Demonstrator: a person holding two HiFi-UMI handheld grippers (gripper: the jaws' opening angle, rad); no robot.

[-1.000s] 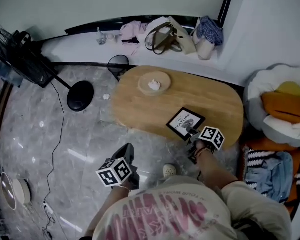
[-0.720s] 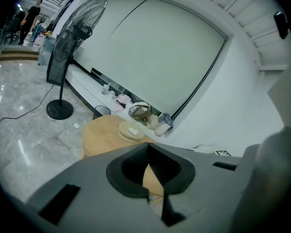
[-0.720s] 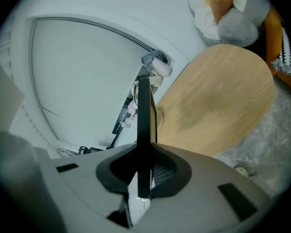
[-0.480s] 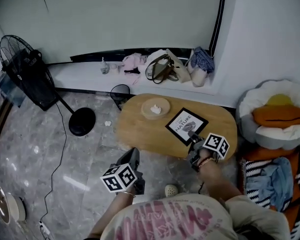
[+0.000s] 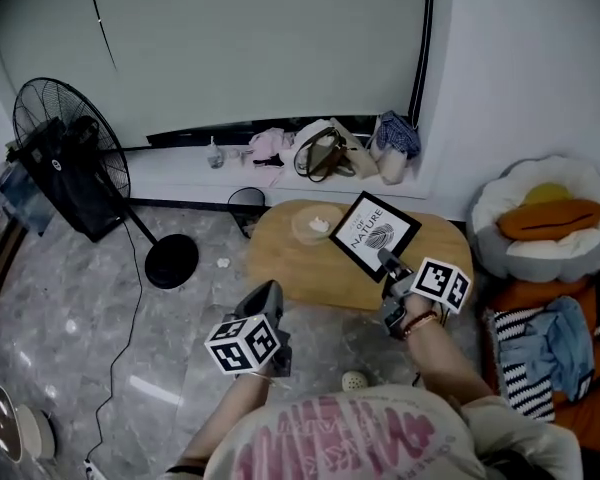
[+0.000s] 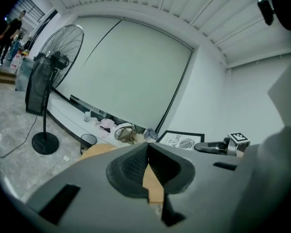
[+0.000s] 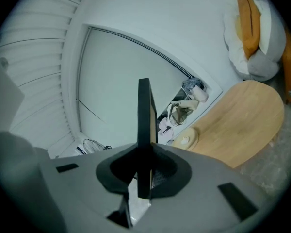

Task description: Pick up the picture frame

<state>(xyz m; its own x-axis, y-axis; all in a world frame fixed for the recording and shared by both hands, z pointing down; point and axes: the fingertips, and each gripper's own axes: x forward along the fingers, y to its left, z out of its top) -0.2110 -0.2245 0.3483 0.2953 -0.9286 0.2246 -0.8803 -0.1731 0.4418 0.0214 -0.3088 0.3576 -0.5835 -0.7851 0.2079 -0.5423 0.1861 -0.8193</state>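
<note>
The picture frame (image 5: 375, 233), black-edged with a white print, hangs tilted above the oval wooden table (image 5: 300, 268), clear of its top. My right gripper (image 5: 385, 260) is shut on the frame's lower corner. In the right gripper view the frame (image 7: 144, 120) stands edge-on between the jaws, which pinch it. My left gripper (image 5: 270, 290) hovers over the floor in front of the table, shut with nothing in it. From the left gripper view (image 6: 147, 149) I see the raised frame (image 6: 182, 141) to the right, with the right gripper (image 6: 217, 147) beside it.
A shallow wooden dish (image 5: 317, 224) with something white sits on the table. A standing fan (image 5: 70, 158) and a small bin (image 5: 246, 201) are on the floor at the left. Bags (image 5: 330, 148) lie on the wall ledge. A cushioned seat (image 5: 540, 218) stands at the right.
The right gripper has lifted the frame off the table and tipped it up. Both grippers have risen, and the view has risen with them.
</note>
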